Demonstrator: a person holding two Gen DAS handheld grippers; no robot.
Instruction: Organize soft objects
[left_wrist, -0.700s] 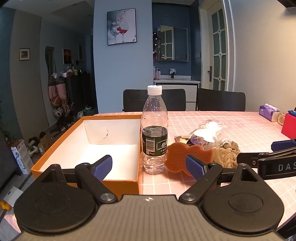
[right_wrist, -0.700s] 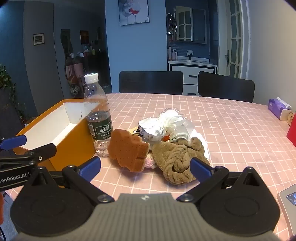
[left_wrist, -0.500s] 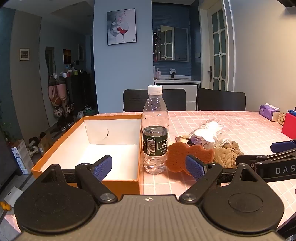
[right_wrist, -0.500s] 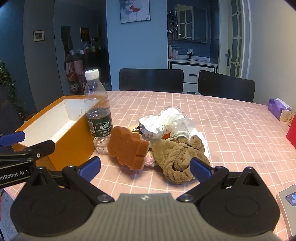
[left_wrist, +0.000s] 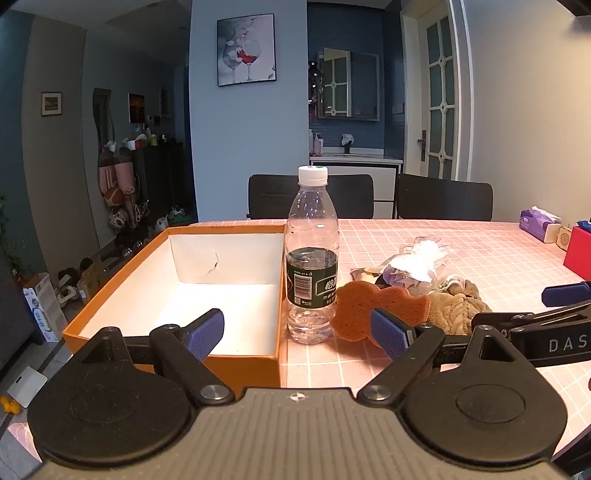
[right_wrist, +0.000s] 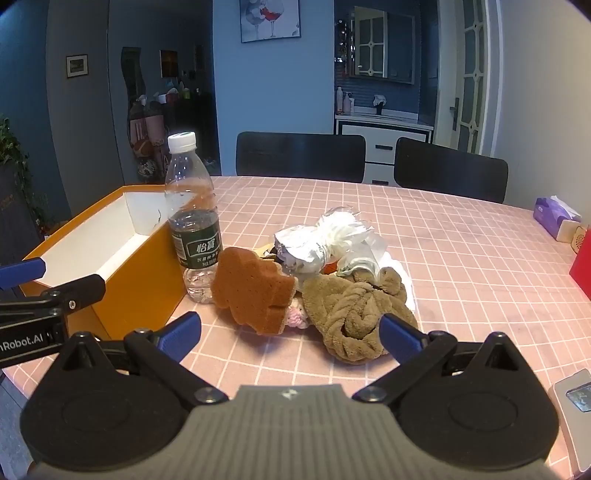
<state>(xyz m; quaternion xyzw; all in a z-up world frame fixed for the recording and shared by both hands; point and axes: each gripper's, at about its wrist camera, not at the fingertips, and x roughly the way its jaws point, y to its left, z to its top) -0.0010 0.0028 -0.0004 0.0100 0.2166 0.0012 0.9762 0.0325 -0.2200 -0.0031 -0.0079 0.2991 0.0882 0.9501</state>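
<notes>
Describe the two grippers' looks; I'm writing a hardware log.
Both are matte black with blue textured finger pads. The left gripper and right gripper each have round pivot discs and a ribbed grey centre plate. White lettering marks their sides.

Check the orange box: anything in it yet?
Empty as far as visible: the orange box shows only bare white floor and walls. Its near corner is hidden behind the left gripper.

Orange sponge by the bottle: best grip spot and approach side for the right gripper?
Pinch the sponge across its flat faces at the free near lobe, coming from the front right. It stands on edge, leaning between the water bottle and the brown plush, so only that end is exposed. The right gripper is already open, facing it.
</notes>
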